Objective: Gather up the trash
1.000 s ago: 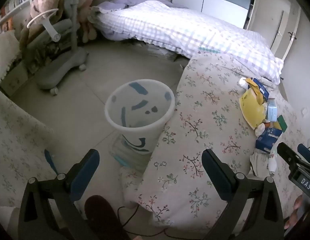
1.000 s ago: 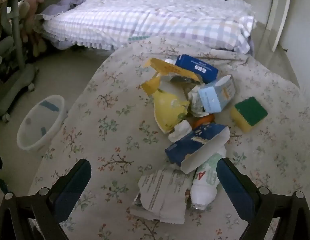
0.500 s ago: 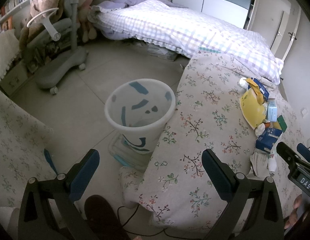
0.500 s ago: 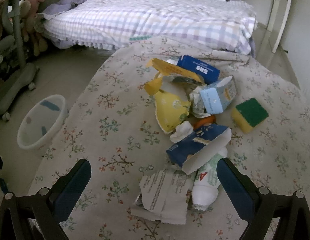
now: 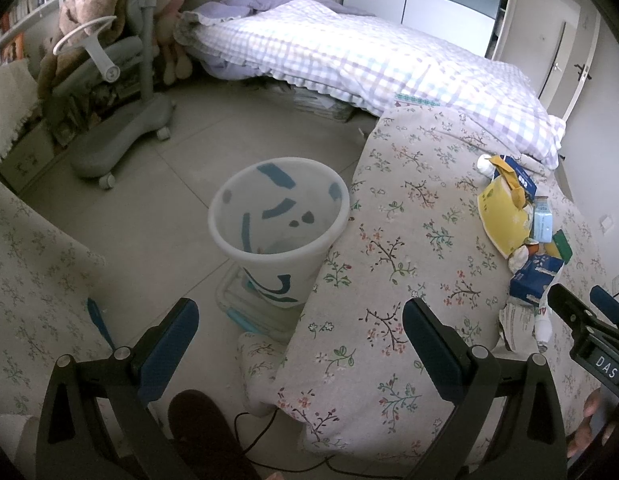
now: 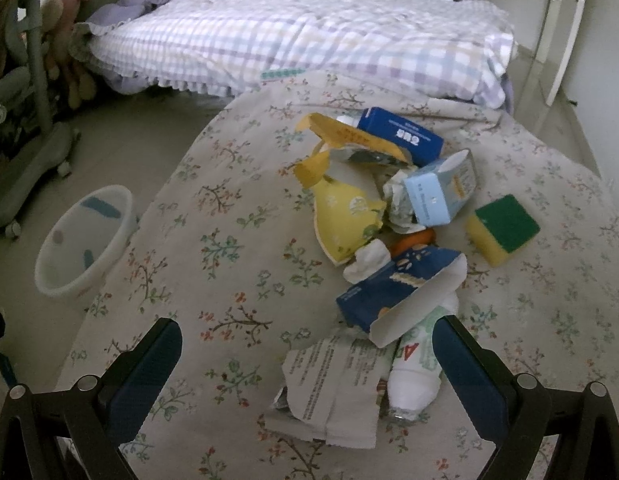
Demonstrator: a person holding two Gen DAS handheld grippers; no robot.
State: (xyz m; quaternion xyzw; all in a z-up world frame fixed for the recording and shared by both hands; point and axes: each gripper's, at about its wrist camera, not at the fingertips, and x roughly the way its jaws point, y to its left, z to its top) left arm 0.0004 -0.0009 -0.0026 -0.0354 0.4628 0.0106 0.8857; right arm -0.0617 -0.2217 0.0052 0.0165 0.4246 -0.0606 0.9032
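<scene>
A heap of trash lies on the flowered tablecloth (image 6: 229,280): a torn yellow bag (image 6: 345,216), a dark blue box (image 6: 401,136), a light blue carton (image 6: 437,196), a torn blue carton (image 6: 393,292), a white bottle (image 6: 413,372), crumpled printed paper (image 6: 337,380) and a green-and-yellow sponge (image 6: 503,226). My right gripper (image 6: 305,354) is open just short of the paper and bottle. A translucent white bin (image 5: 279,220) stands on the floor left of the table. My left gripper (image 5: 299,342) is open, above the table's edge beside the bin. The trash (image 5: 521,224) shows far right there.
A bed with a checked quilt (image 5: 369,56) runs along the back. A grey wheeled chair base (image 5: 121,136) with draped clothes stands at the left. A clear flat box (image 5: 245,304) lies under the bin. White doors (image 6: 565,20) are at the right.
Both views have shifted only slightly; the right gripper has edged a little toward the trash heap. Both grippers stay open.
</scene>
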